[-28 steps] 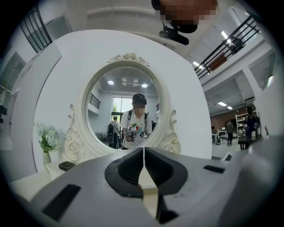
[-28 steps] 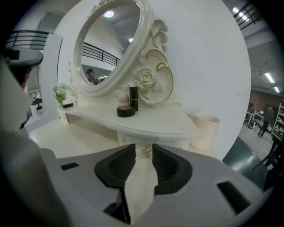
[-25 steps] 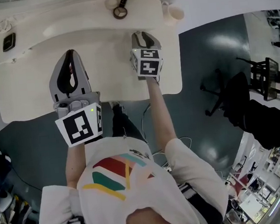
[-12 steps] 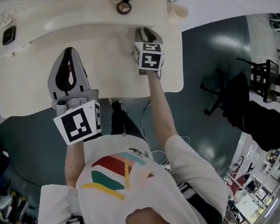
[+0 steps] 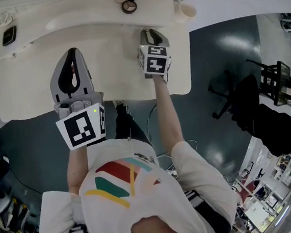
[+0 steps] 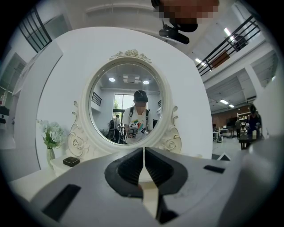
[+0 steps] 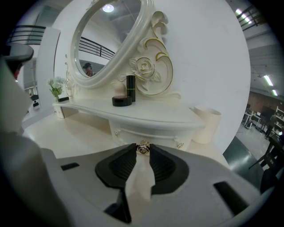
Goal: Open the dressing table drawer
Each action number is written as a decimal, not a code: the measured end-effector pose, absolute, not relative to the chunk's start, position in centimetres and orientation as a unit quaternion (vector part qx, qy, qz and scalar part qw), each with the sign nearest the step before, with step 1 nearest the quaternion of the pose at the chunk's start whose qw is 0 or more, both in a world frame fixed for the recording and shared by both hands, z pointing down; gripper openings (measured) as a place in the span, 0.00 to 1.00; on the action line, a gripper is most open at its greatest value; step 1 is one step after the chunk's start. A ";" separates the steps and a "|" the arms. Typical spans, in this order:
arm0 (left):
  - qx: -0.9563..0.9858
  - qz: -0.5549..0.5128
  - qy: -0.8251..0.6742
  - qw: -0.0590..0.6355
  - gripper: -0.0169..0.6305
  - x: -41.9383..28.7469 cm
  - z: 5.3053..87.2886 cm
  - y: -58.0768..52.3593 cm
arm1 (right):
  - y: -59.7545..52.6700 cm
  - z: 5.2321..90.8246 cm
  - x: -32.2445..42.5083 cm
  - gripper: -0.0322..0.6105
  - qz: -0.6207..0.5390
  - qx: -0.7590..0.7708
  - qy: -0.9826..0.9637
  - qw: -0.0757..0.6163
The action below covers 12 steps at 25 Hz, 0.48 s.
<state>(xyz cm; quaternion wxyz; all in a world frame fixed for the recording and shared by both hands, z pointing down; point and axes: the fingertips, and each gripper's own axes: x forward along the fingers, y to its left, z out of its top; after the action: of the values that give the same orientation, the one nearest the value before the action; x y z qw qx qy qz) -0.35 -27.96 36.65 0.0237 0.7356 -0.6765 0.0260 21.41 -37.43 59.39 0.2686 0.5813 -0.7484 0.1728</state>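
The white dressing table (image 5: 30, 93) has a small drawer (image 7: 133, 133) under its raised shelf, with a gold rose-shaped knob (image 7: 143, 147) on the front. My right gripper (image 7: 143, 151) is shut on that knob, its black pads on either side of it. In the head view the right gripper (image 5: 150, 33) reaches to the shelf's front edge, and the drawer is hidden beneath it. My left gripper (image 5: 71, 56) hovers over the left of the tabletop, jaws shut with nothing between them (image 6: 144, 153).
An oval mirror (image 6: 126, 104) rises behind the shelf. On the shelf stand a black tube (image 7: 130, 88), a black round case (image 7: 122, 100), a black box (image 5: 9, 36) and flowers (image 6: 52, 133). A cream cup (image 7: 206, 125) sits at the right end. An office chair (image 5: 246, 98) is to the right.
The head view has shifted slightly. Both grippers keep their places relative to the table, and the right one stays at the drawer knob.
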 end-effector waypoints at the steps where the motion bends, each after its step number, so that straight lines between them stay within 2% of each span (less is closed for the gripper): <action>1: 0.736 0.026 -0.676 0.023 0.05 -0.3 36.6 -27.9 | -37.3 59.4 21.4 0.18 0.173 0.582 -0.748 0.269; 12: 0.741 0.023 -0.671 0.016 0.05 0.1 36.0 -26.8 | -34.8 59.5 21.7 0.18 0.171 0.581 -0.746 0.276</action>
<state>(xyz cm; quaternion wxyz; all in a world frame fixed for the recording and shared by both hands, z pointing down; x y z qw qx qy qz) 0.09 -26.85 36.04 0.0161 0.7405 -0.6714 0.0232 21.66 -34.79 59.47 0.2763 0.5807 -0.7465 0.1710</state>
